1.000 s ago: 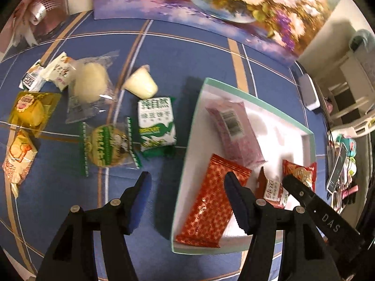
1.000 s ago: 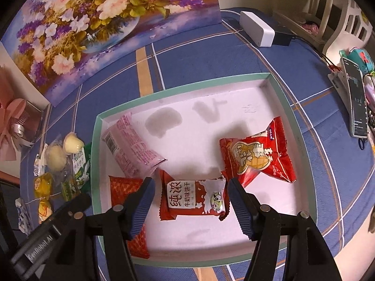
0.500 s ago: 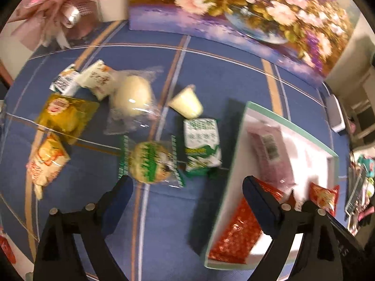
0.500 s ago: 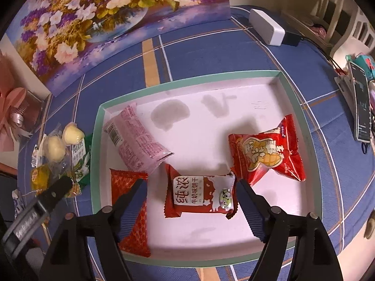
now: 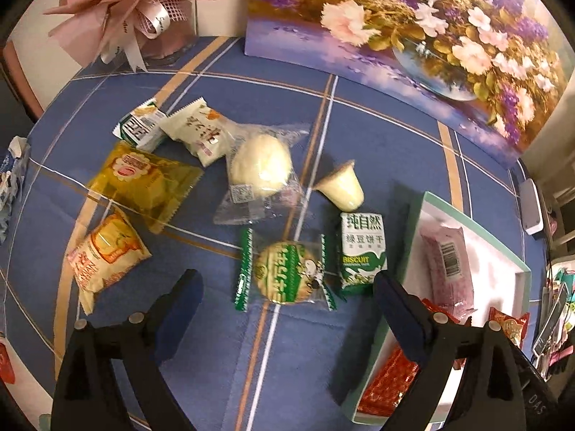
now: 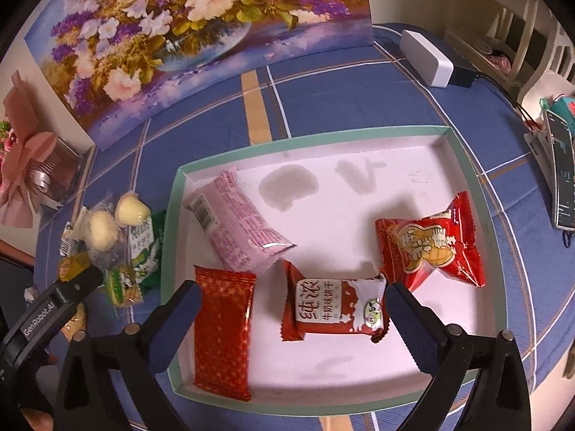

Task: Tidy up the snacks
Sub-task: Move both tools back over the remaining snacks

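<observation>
Your table wears a blue cloth (image 6: 323, 100) crossed by tan and white lines. Along its far edge you have a flower painting (image 6: 201, 36) propped against a pale wall (image 5: 222, 18), with a pink wrapped bouquet (image 5: 136, 10) at the far left corner. Near the right edge sits a white box (image 6: 427, 57); a cream chair (image 6: 539, 54) stands beyond it. The light is warm and indoor.

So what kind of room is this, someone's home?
Most likely a lived-in home, perhaps a dining or living room. A table under a blue plaid cloth carries a flower painting propped at the back and a pink wrapped bouquet, with a white chair beside it.
</observation>
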